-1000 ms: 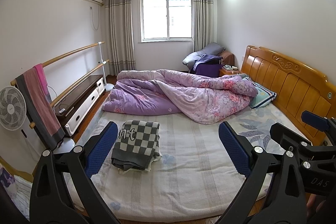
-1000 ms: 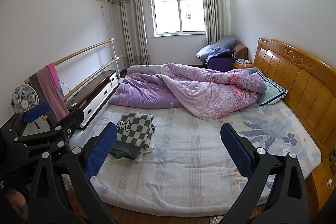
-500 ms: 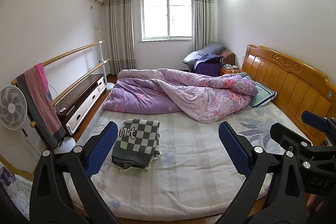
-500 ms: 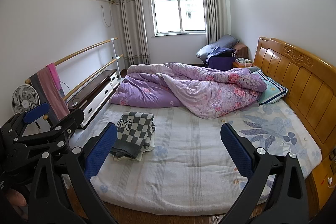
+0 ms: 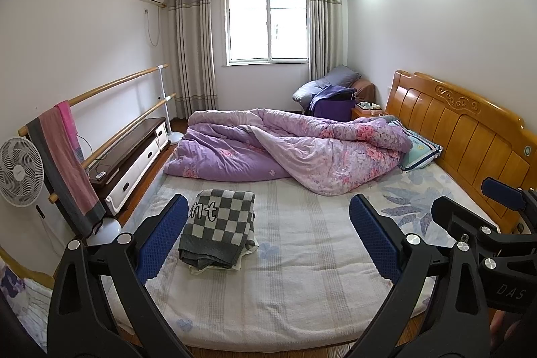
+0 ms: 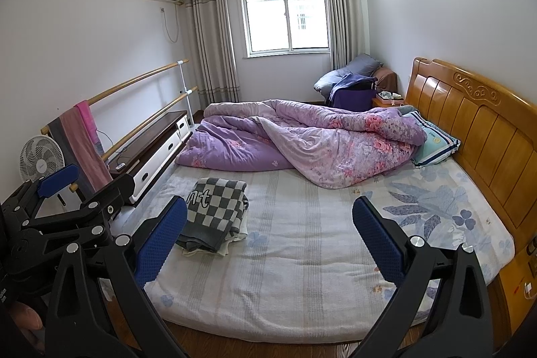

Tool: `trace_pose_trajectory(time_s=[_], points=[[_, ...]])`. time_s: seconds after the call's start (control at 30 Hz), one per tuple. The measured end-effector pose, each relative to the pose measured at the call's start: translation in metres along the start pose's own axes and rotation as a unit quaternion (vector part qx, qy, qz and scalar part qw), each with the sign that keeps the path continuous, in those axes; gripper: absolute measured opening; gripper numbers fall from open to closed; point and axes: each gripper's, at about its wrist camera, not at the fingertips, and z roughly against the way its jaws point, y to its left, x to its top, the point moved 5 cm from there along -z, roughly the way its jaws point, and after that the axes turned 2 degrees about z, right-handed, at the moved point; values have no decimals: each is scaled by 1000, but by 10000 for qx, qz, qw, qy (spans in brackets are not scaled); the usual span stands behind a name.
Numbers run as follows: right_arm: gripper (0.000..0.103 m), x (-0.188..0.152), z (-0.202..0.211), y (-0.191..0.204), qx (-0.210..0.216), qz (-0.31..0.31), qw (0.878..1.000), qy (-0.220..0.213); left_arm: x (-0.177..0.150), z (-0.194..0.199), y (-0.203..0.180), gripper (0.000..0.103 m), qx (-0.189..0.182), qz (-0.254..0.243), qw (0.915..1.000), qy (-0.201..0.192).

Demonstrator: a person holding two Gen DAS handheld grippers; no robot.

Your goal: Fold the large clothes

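Both hand-held grippers, left [image 5: 268, 237] and right [image 6: 268, 237], jaws wide, empty. Folded checked garment [image 5: 218, 223] ahead-left on bed [image 5: 302, 274]. Risk: careless pinch drags top layer, undoes fold.

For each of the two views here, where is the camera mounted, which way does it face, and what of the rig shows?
Left wrist: sits on the left tongs, open, facing the bed and window; right tongs' side at the right edge.
Right wrist: sits on the right tongs, open, facing the same way; left tongs at the left edge.
Shared: checkered folded garment, purple quilt, wooden headboard.
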Motion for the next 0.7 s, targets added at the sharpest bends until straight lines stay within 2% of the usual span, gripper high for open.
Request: trace_pose_trajectory(time_s=[0.7], points=[[95,0,1,-2,-1,7,10000,4,2,-1,0,97,-9,-5,10000,6]])
